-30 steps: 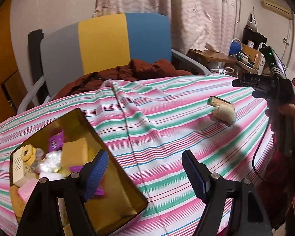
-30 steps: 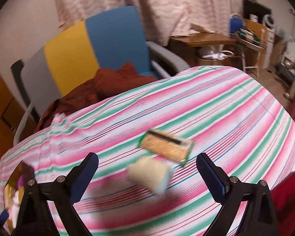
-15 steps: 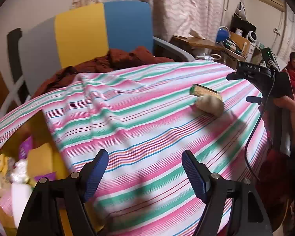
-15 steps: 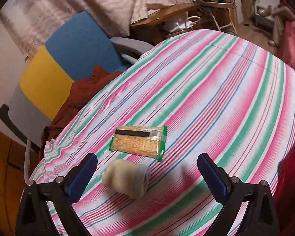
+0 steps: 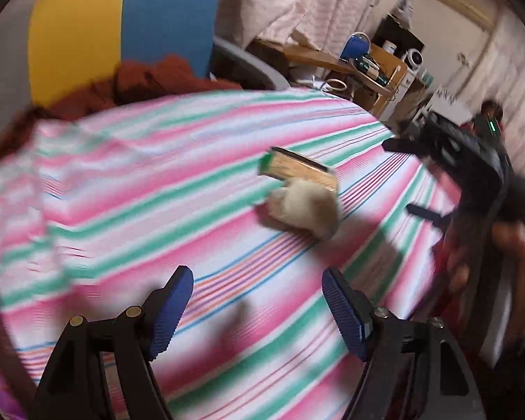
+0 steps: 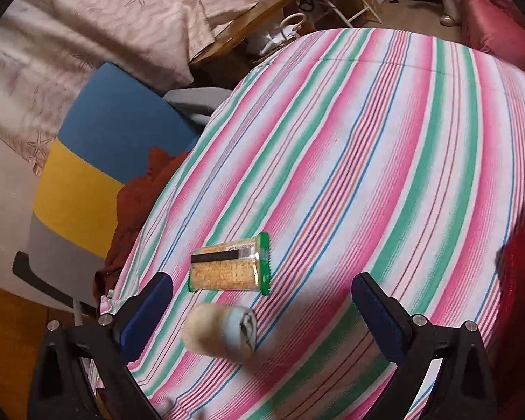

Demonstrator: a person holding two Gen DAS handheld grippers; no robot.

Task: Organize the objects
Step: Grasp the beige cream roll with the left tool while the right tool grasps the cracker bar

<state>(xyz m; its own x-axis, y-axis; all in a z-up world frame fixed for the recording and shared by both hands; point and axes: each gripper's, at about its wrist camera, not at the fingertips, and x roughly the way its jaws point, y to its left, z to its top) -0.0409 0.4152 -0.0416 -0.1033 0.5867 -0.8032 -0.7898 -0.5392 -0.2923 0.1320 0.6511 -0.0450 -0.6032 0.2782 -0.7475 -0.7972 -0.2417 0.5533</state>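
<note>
A cream rolled sock [image 5: 302, 208] [image 6: 220, 330] lies on the striped tablecloth [image 5: 178, 175] [image 6: 385, 175], close against a green-edged cracker packet [image 5: 297, 171] [image 6: 231, 267]. My right gripper [image 6: 262, 315] hovers just above the sock, open, with the sock between its blue pads [image 6: 147, 315] but not touching them. My left gripper [image 5: 259, 309] is open and empty over the cloth, short of the sock. In the left wrist view the right gripper [image 5: 423, 182] shows at the right, held by a hand [image 5: 514, 255].
A grey, yellow and blue chair [image 6: 87, 161] [image 5: 122, 21] with a rust-brown cloth [image 5: 147, 80] stands behind the table. A cluttered wooden desk [image 5: 364, 59] and curtains [image 6: 87, 24] are beyond. A person in red [image 5: 490, 115] is far right.
My left gripper swung right, so the golden tray of objects left its view. My right gripper tilted down and came closer over the sock and packet.
</note>
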